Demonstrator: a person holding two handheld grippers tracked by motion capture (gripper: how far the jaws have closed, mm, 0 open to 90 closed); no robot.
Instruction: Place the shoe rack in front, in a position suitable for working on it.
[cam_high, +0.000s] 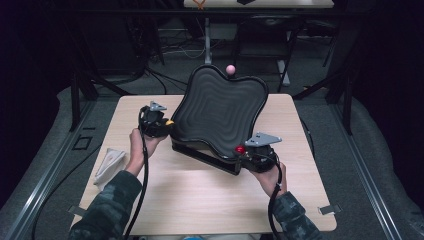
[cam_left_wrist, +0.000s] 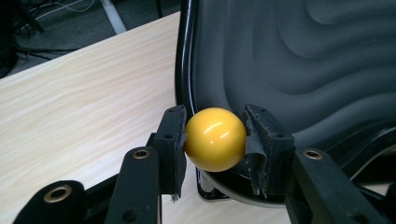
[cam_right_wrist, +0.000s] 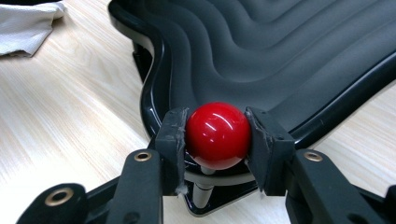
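My left gripper (cam_left_wrist: 215, 140) is clamped on the yellow knob (cam_left_wrist: 215, 139) at the left edge of the black wavy tray (cam_high: 220, 107), and my right gripper (cam_right_wrist: 217, 136) grips the red knob (cam_right_wrist: 218, 134) at its near right corner. The tray sits tilted on its base in the middle of the table (cam_high: 200, 190), with a pink ball (cam_high: 230, 69) at its far rim. The knobs look hard and glossy, likely slippery, so I should hold them squarely across the middle. The tray looks stiff and probably tips easily.

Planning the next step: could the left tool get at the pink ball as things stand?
Probably not: the left tool is shut on the yellow knob, and the pink ball sits beyond the wavy tray.
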